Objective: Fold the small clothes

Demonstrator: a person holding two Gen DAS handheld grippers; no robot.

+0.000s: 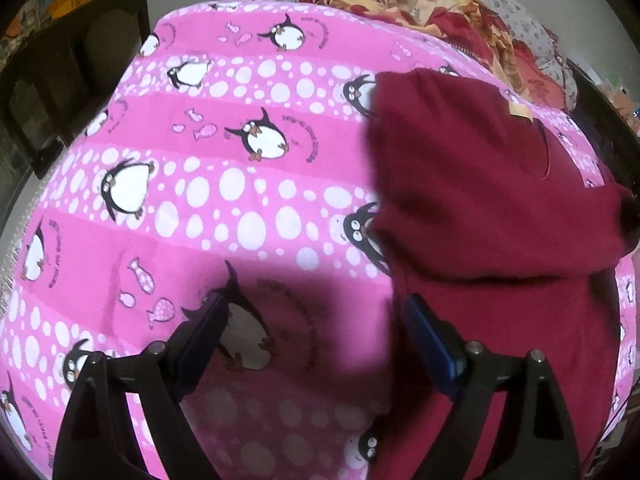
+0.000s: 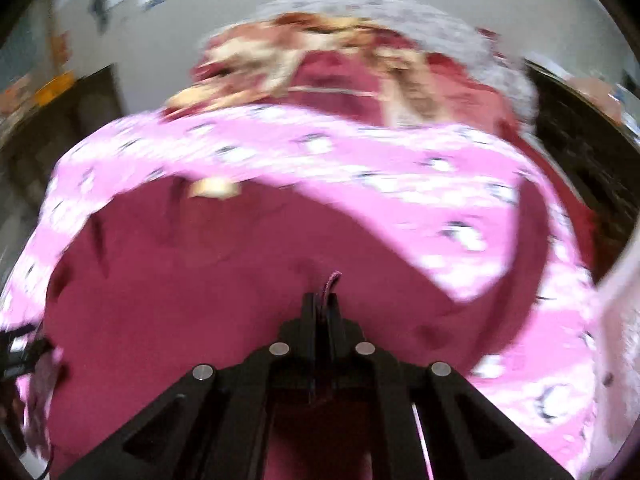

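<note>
A small maroon garment (image 1: 472, 200) lies on a pink penguin-print sheet (image 1: 224, 184), partly folded over itself, with a tan label (image 1: 518, 111) near its collar. My left gripper (image 1: 316, 320) is open and empty, hovering over the sheet at the garment's left edge; its right finger (image 1: 428, 336) is over the maroon cloth. In the blurred right wrist view my right gripper (image 2: 325, 300) is shut on a pinch of the maroon garment (image 2: 192, 272), which spreads out ahead of it. The tan label (image 2: 214, 188) shows at its far edge.
A heap of red, floral and grey bedding (image 1: 440, 4) lies at the far end of the sheet; it also shows in the right wrist view (image 2: 360, 60). Dark wooden furniture (image 1: 60, 80) stands at the left, a white wall behind.
</note>
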